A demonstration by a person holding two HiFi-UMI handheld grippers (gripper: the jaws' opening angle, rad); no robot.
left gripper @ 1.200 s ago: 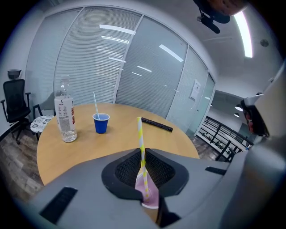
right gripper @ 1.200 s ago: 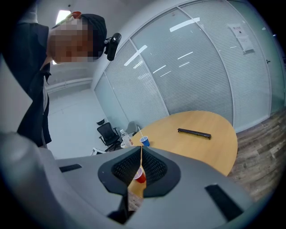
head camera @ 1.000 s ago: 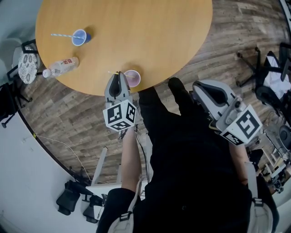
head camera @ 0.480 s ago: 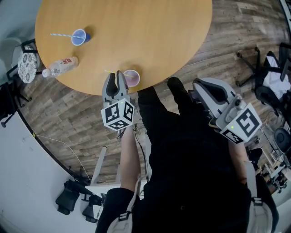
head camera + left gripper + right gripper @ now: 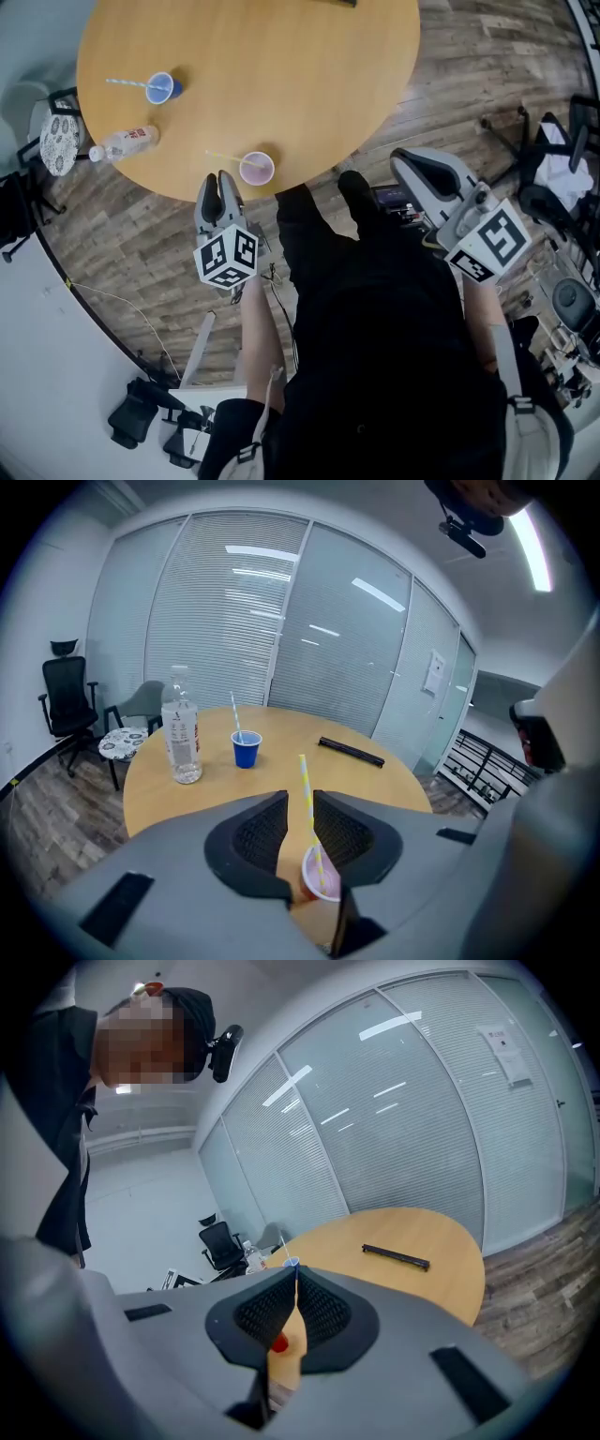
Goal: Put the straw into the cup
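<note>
Your left gripper hangs near the pink cup, jaws apart, since the yellow straw already leans inside; your right gripper idles, jaws together.

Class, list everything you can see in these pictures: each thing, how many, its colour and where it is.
table: one, light wood, round, mid-room.
pink cup: one, pink, at the near table edge.
yellow straw: one, yellow-striped, standing in pink cup.
blue cup: one, blue, table's left side.
blue straw: one, blue-white, in blue cup.
bottle: one, clear, upright by blue cup.
black bar: one, black, table's far side.
stool: one, patterned seat, beside the table.
left tongs: one, grey, open, off the table edge.
right tongs: one, grey, shut, away from the table.
</note>
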